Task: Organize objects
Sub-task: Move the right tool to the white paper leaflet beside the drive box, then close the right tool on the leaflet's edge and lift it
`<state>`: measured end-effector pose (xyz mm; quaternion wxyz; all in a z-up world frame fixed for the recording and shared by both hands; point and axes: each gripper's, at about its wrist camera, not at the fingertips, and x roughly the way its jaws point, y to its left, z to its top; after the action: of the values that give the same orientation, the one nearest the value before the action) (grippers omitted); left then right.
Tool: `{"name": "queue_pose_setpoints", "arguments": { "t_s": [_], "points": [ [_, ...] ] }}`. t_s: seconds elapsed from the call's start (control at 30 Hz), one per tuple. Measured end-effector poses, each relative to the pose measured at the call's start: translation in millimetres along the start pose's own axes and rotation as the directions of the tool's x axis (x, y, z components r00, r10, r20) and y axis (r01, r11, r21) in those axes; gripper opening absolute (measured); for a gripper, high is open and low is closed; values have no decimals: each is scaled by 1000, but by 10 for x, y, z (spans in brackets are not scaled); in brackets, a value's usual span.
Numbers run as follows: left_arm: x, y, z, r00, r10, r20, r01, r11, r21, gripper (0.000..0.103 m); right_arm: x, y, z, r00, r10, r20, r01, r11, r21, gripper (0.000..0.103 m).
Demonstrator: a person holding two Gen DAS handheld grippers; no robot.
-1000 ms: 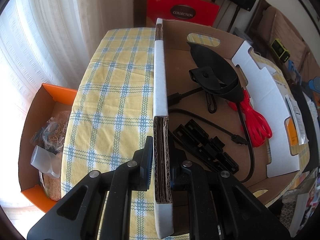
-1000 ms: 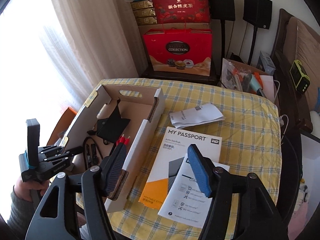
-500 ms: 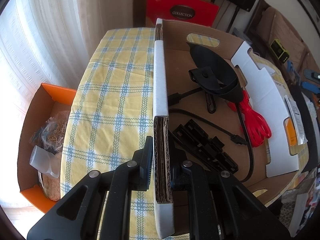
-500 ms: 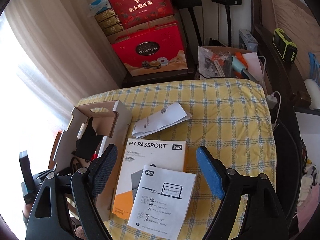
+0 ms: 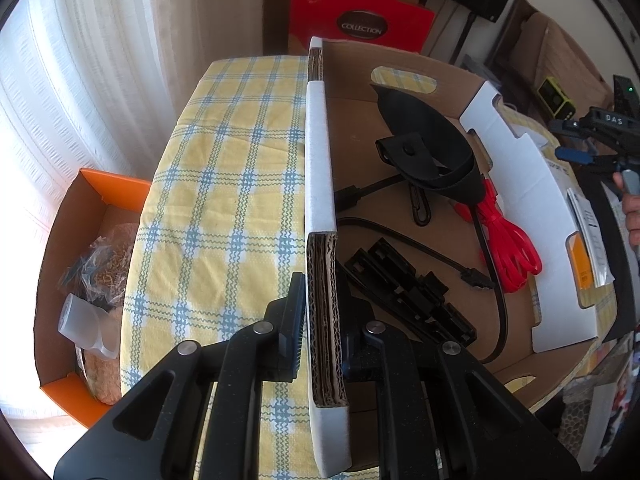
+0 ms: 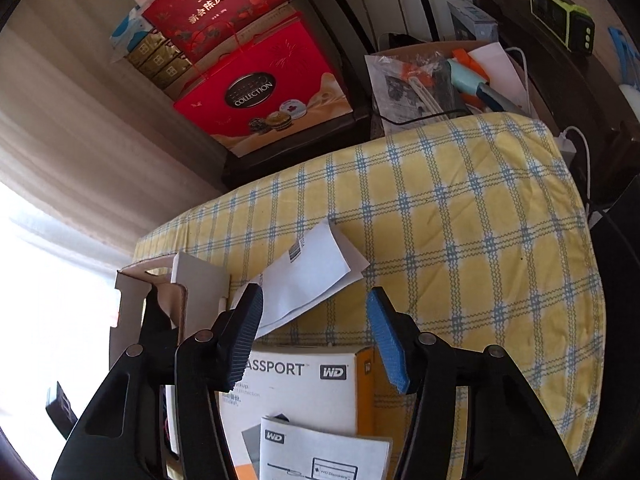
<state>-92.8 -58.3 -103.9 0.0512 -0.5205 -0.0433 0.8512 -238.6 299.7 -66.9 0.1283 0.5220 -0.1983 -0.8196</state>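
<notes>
My left claw (image 5: 320,320) is clamped, its fingers (image 5: 294,320) pressed on either side of a cardboard wall; my right claw (image 6: 316,340) hangs with its fingers (image 6: 386,344) spread wide, gripping nothing, angled down.

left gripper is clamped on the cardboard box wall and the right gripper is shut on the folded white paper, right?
Only the second part is wrong. The right wrist view shows the right gripper open, holding nothing, above the folded white paper. The left gripper does clamp the cardboard box wall.
</notes>
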Motion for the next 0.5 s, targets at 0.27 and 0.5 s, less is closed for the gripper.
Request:
{"name": "queue_pose_setpoints", "arguments": {
  "t_s": [0.27,0.5],
  "points": [
    [7,9,5,1000,-5,0,5,1000,3,13,300,-117,159,999,20,-45,-16,996,91,53],
    [8,7,4,1000,-7,0,7,1000,2,13,352,-2,216,1000,-8,-18,9,999,39,8]
  ]
}}
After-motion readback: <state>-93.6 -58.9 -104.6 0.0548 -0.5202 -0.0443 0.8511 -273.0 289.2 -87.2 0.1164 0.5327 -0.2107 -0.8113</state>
